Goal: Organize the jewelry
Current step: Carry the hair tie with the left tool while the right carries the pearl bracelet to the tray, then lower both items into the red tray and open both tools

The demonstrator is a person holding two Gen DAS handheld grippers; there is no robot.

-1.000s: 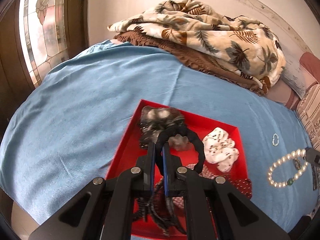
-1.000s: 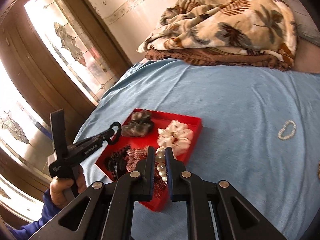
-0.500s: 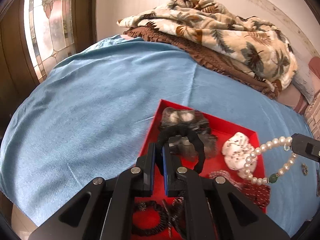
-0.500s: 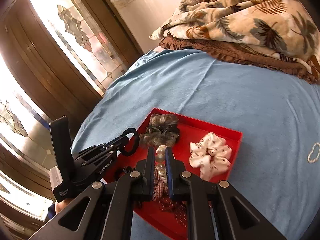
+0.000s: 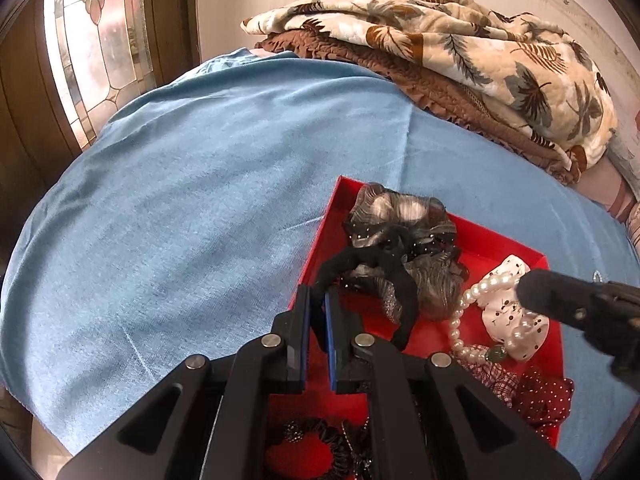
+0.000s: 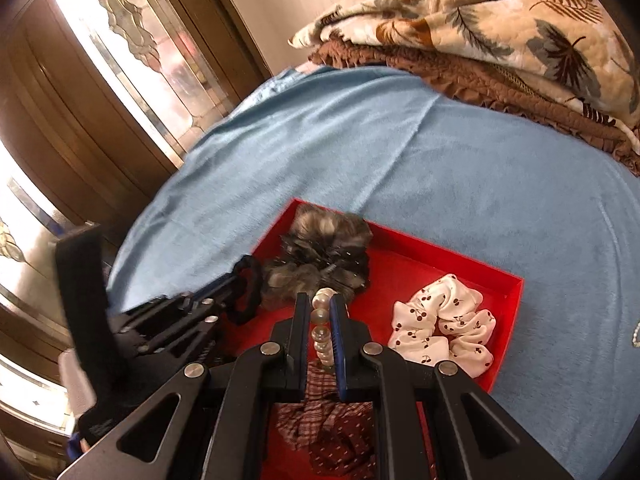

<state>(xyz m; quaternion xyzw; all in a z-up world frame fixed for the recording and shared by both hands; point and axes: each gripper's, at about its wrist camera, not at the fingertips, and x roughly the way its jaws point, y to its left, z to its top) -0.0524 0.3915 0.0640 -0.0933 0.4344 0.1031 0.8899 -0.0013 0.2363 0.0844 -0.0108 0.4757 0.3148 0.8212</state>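
Note:
A red tray (image 5: pixel 332 220) lies on the blue bedsheet and holds several scrunchies. My left gripper (image 5: pixel 318 294) is shut on a black hair tie (image 5: pixel 404 296), whose loop hangs over the grey scrunchie (image 5: pixel 400 216) at the tray's far left corner. My right gripper (image 6: pixel 320 300) is shut on a pearl bracelet (image 6: pixel 320 334) above the tray's middle. In the left wrist view the pearl bracelet (image 5: pixel 460 312) dangles from the right gripper (image 5: pixel 528 294) in front of the white cherry-print scrunchie (image 5: pixel 504 312). The right wrist view shows the left gripper (image 6: pixel 240 276) at the tray's left rim.
Dark red patterned scrunchies (image 6: pixel 332 420) and a black one (image 5: pixel 308 444) fill the tray's near part. A small bead bracelet (image 6: pixel 636 334) lies on the sheet to the right. A folded leaf-print blanket (image 5: pixel 460 52) sits at the back, a stained-glass door (image 5: pixel 92 40) to the left.
My right gripper carried the pearl bracelet leftward from over the sheet to above the tray. The left gripper sank a little toward the tray with the hair tie.

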